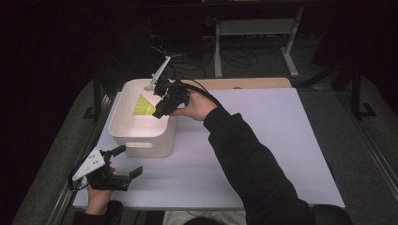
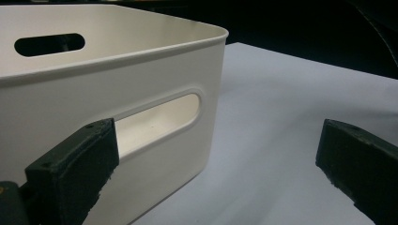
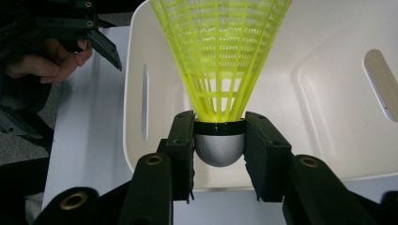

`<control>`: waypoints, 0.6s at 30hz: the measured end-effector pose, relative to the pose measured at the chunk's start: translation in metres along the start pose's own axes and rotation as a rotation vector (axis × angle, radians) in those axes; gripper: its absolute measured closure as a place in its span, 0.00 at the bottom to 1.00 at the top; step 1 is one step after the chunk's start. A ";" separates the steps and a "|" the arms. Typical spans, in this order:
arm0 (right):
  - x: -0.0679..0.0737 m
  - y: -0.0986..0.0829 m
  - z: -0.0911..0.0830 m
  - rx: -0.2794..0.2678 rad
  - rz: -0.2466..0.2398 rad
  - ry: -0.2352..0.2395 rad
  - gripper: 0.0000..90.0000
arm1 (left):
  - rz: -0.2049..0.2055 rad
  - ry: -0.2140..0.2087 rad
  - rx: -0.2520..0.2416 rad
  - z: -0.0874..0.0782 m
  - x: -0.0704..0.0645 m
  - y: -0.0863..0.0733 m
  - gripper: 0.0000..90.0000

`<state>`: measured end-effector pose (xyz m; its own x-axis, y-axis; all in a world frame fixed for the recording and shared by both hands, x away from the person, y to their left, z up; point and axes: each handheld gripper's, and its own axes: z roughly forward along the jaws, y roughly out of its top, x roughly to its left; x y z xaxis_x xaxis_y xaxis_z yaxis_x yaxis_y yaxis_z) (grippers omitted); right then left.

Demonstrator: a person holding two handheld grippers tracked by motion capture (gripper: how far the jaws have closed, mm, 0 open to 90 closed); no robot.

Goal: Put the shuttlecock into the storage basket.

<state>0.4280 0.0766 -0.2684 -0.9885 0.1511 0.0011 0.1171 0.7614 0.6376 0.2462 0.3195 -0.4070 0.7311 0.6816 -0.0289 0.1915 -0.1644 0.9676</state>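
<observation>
While its two black jaws press on either side of the silver-grey cork, the right gripper (image 3: 219, 140) holds a yellow shuttlecock (image 3: 219, 61) firmly, the mesh skirt fanning away from the jaws toward the top of the right gripper view. Behind the skirt lies the pale floor of the white bin (image 3: 324, 93), so the shuttlecock sits over the bin's opening rather than on the table. From the high view, the same gripper (image 1: 162, 107) hangs at the bin's right rim in the upper middle of the frame, with the shuttlecock (image 1: 143, 106) poking leftward above the inside of the bin (image 1: 141, 138); whether it touches the floor cannot be told. Judged from this, the step in hand is the placing of the shuttlecock into the bin, and it looks nearly done: what the next move seems to call for is a slight lowering, then a parting of the jaws so the cork drops free, with the gripper drawn back clear of the rim. At the lower left of the high view, the left gripper (image 1: 126, 161) rests on the white table (image 1: 263, 140) just in front of the bin, its jaws spread wide with nothing between them, pointing at the bin's handle slot (image 2: 157, 119).
</observation>
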 end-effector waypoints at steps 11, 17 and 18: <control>-0.003 0.000 0.011 0.012 0.008 0.015 0.70 | 0.001 0.000 0.000 0.000 0.000 0.000 0.00; -0.004 0.000 0.020 0.018 0.013 0.030 0.70 | -0.001 -0.001 -0.002 0.000 0.000 0.000 0.00; -0.004 0.000 0.022 0.022 0.017 0.034 0.70 | -0.001 -0.001 -0.003 0.000 0.000 0.000 0.00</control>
<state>0.4344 0.0895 -0.2852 -0.9890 0.1432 0.0379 0.1357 0.7729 0.6198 0.2459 0.3196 -0.4071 0.7318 0.6809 -0.0298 0.1902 -0.1620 0.9683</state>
